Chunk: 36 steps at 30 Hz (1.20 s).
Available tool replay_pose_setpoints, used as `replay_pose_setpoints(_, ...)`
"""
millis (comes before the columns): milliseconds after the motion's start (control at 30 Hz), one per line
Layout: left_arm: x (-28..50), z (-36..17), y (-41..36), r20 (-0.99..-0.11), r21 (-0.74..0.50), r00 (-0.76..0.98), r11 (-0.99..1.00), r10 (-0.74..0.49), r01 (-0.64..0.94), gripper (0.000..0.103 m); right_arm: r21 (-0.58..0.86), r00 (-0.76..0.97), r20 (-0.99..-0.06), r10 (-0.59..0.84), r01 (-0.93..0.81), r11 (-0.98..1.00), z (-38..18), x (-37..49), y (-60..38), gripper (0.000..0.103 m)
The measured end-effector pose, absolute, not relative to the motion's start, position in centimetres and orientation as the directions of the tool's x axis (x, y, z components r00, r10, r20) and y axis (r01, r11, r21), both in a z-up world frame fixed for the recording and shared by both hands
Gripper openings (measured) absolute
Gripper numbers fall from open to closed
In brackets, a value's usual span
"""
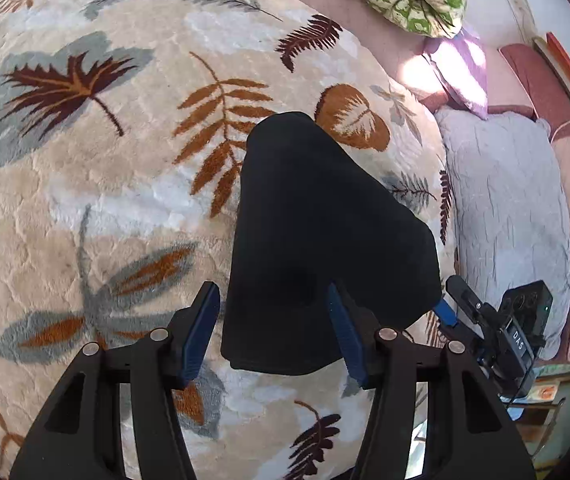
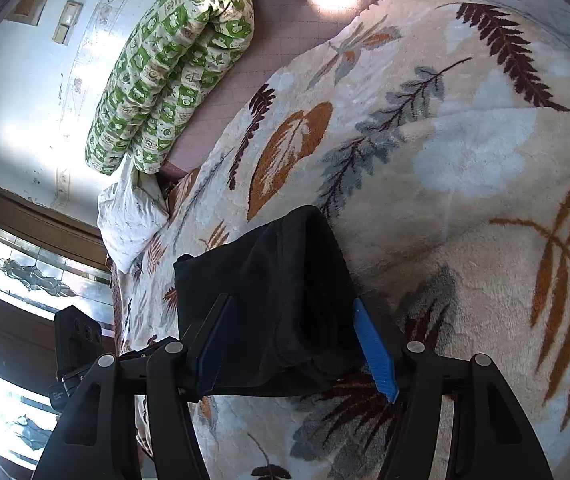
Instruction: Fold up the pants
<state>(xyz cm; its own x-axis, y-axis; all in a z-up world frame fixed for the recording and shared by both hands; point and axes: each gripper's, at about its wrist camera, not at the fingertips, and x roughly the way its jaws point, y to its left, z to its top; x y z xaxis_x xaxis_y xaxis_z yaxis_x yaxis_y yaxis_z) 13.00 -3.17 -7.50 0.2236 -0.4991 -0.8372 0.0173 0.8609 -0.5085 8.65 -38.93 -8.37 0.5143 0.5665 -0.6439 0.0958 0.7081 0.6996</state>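
Sunlit bed under a leaf-patterned blanket (image 1: 85, 200), green quilt (image 2: 173, 68) against the white wall (image 2: 17, 100).

The pants (image 1: 317, 240) are plain black. The blanket (image 1: 105, 184) is cream with brown, orange and grey leaves. The rolled quilt (image 2: 173, 68) has green and white squares. The pillow (image 1: 505, 208) is pale grey.

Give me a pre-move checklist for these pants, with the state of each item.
1. Pants folded into a compact bundle: ok, lying on the leaf-print blanket.
2. Left gripper open: ok, blue pads apart either side of the near edge.
3. Right gripper open: ok, fingers straddle the bundle's end.
4. Either gripper clamping cloth: not ok, neither is shut.
5. Layers aligned inside the fold: cannot tell, the fabric is too dark.
6. Blanket around the bundle free of clutter: ok; green quilt lies far off.
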Motion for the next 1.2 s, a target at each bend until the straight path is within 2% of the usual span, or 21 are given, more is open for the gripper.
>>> replay_pose_setpoints(233, 14.2, -7.7, -4.2, -0.858, -0.447, 0.203, 0.880, -0.472, 0.158, 0.055, 0.656, 0.469, -0.674, 0.571, 0.025, 0.754, -9.7, 10.9, -37.8, 0.069)
replay_pose_setpoints(400, 14.7, -8.4, -4.9, -0.856, -0.455, 0.167, 0.867, -0.488, 0.202, 0.055, 0.641, 0.383, -0.694, 0.610, -0.058, 0.765, -11.1, 12.2, -36.9, 0.072)
replay_pose_setpoints(667, 14.7, -10.1, -6.0, -0.855, -0.458, 0.160, 0.862, -0.494, 0.219, 0.074, 0.630, 0.317, -0.692, 0.648, -0.174, 0.757, -11.6, 12.9, -35.9, 0.083)
replay_pose_setpoints(700, 14.6, -10.1, -6.1, -0.849, -0.463, 0.170, 0.859, -0.501, 0.220, 0.077, 0.630, 0.312, -0.693, 0.650, -0.178, 0.756, -11.6, 13.0, -35.7, 0.087)
replay_pose_setpoints(767, 14.3, -10.0, -6.5, -0.836, -0.472, 0.185, 0.850, -0.516, 0.235, 0.077, 0.591, 0.303, -0.721, 0.623, -0.200, 0.781, -11.2, 13.1, -35.0, 0.088)
replay_pose_setpoints(800, 14.1, -10.0, -6.7, -0.827, -0.485, 0.184, 0.839, -0.531, 0.245, 0.076, 0.563, 0.312, -0.739, 0.597, -0.202, 0.802, -11.0, 13.0, -34.6, 0.082)
replay_pose_setpoints(833, 13.8, -10.0, -6.8, -0.817, -0.497, 0.190, 0.832, -0.544, 0.245, 0.065, 0.546, 0.320, -0.748, 0.582, -0.202, 0.813, -11.0, 12.8, -34.5, 0.064)
replay_pose_setpoints(867, 13.6, -9.9, -6.8, -0.814, -0.496, 0.207, 0.835, -0.543, 0.239, 0.059, 0.541, 0.321, -0.753, 0.574, -0.194, 0.818, -11.0, 12.7, -34.5, 0.056)
replay_pose_setpoints(933, 13.1, -9.7, -6.8, -0.813, -0.487, 0.229, 0.840, -0.536, 0.239, 0.038, 0.558, 0.343, -0.737, 0.582, -0.175, 0.811, -11.0, 12.1, -35.0, 0.045)
replay_pose_setpoints(1033, 12.5, -9.1, -6.5, -0.814, -0.475, 0.257, 0.851, -0.522, 0.225, 0.024, 0.565, 0.377, -0.723, 0.578, -0.156, 0.810, -10.8, 11.1, -35.0, 0.040)
replay_pose_setpoints(1200, 10.5, -7.1, -6.2, -0.812, -0.422, 0.330, 0.875, -0.481, 0.236, 0.021, 0.607, 0.408, -0.688, 0.600, -0.130, 0.784, -9.9, 9.1, -34.7, 0.039)
